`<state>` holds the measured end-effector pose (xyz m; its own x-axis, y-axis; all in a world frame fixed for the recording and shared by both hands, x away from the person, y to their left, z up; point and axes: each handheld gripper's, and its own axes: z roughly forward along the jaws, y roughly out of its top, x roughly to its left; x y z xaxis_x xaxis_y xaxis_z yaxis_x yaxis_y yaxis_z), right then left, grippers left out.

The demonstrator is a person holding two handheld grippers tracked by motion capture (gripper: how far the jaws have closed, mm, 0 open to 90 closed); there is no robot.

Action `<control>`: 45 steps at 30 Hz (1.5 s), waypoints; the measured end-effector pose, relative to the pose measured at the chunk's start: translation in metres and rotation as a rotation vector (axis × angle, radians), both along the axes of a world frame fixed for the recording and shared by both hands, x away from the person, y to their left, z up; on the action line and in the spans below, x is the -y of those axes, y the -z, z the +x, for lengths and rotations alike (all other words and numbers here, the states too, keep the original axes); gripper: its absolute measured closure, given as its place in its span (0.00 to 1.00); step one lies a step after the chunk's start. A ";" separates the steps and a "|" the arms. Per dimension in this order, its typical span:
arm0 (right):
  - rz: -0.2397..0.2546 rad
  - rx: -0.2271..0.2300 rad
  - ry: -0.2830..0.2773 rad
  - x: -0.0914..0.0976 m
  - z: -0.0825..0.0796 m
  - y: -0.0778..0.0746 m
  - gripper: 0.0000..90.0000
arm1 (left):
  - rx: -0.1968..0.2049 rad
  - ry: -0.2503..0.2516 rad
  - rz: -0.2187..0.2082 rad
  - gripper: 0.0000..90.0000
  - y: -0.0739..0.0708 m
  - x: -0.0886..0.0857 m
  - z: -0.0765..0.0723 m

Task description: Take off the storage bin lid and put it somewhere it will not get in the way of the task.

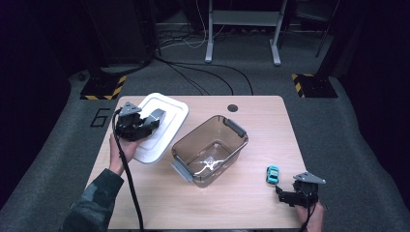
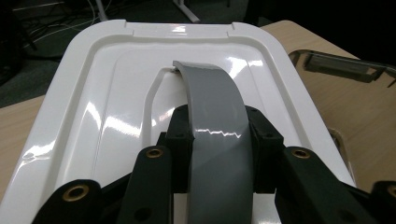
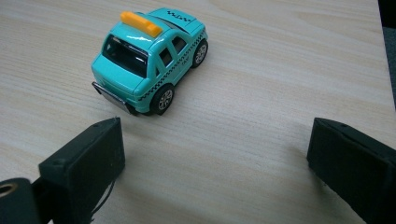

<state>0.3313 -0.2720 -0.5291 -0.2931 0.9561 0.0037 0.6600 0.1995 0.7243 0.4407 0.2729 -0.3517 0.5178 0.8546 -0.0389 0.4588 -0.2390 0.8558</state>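
Note:
A white lid (image 1: pixel 164 123) lies at the table's left, with a grey handle (image 1: pixel 157 115) across its middle. My left gripper (image 1: pixel 145 126) is shut on that grey handle (image 2: pixel 217 130), whose strip runs between the jaws over the white lid (image 2: pixel 107 93). An empty clear plastic bin (image 1: pixel 210 149) with grey latches stands mid-table. A small teal toy taxi (image 1: pixel 273 174) sits to its right. My right gripper (image 1: pixel 288 197) hovers low just behind the taxi (image 3: pixel 149 60), open, with bare wood between its fingers (image 3: pixel 88 161).
The wooden table (image 1: pixel 251 121) has a dark round grommet (image 1: pixel 233 108) near its far edge. Cables and stand legs (image 1: pixel 241 29) lie on the grey floor beyond. A corner of the clear bin (image 2: pixel 345 65) shows right of the lid.

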 end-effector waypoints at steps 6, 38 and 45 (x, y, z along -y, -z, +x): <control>0.000 0.000 0.000 0.000 0.000 0.000 0.04 | -0.010 -0.059 -0.013 0.75 0.009 -0.013 0.003; 0.000 0.000 0.002 0.000 0.000 0.000 0.04 | -0.166 -0.319 -0.067 0.75 0.125 -0.045 0.028; 0.000 0.000 0.001 0.000 0.000 0.000 0.04 | -0.206 -0.327 -0.053 0.75 0.143 -0.045 0.030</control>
